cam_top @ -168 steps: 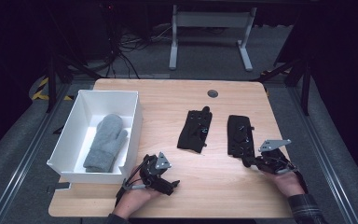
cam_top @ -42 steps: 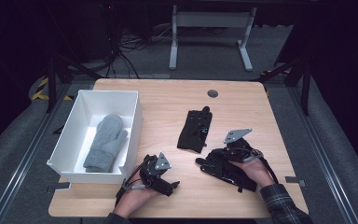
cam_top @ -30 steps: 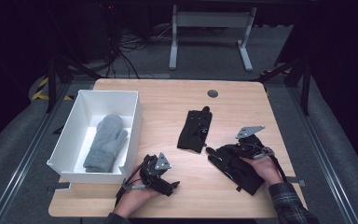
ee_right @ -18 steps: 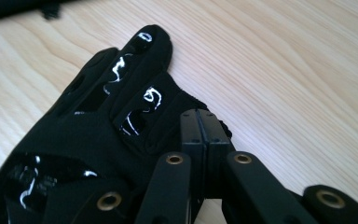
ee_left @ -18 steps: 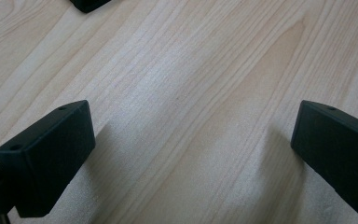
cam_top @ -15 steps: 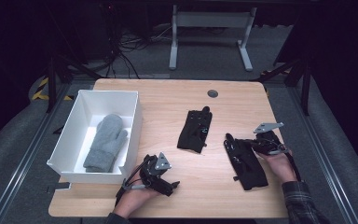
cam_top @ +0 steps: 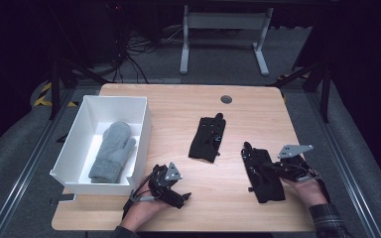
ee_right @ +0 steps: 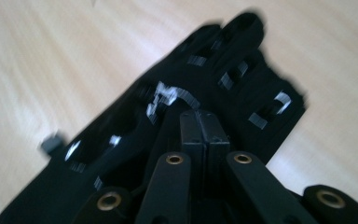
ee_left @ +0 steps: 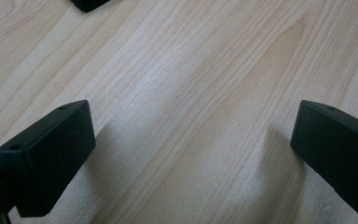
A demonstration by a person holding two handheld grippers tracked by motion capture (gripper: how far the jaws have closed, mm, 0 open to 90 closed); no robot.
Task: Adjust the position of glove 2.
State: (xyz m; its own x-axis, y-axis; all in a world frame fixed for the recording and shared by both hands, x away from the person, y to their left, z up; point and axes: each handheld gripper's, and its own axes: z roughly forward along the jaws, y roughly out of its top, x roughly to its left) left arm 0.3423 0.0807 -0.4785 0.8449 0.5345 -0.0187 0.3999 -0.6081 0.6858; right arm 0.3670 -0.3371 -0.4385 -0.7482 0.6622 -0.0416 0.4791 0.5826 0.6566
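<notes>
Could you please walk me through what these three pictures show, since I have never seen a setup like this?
A person sits at a wooden table and holds a hand-operated two-jaw gripper in each hand; there is no robot arm. The high view looks down from above. The other two come from cameras riding on the grippers, looking along their black jaws.

On the table stand a white box with a grey mitten inside, and two black gloves. One black glove lies alone mid-table. The right gripper has its jaws pressed together, seemingly pinching the other black glove. The left gripper rests low over bare wood, jaws wide apart, holding nothing.
</notes>
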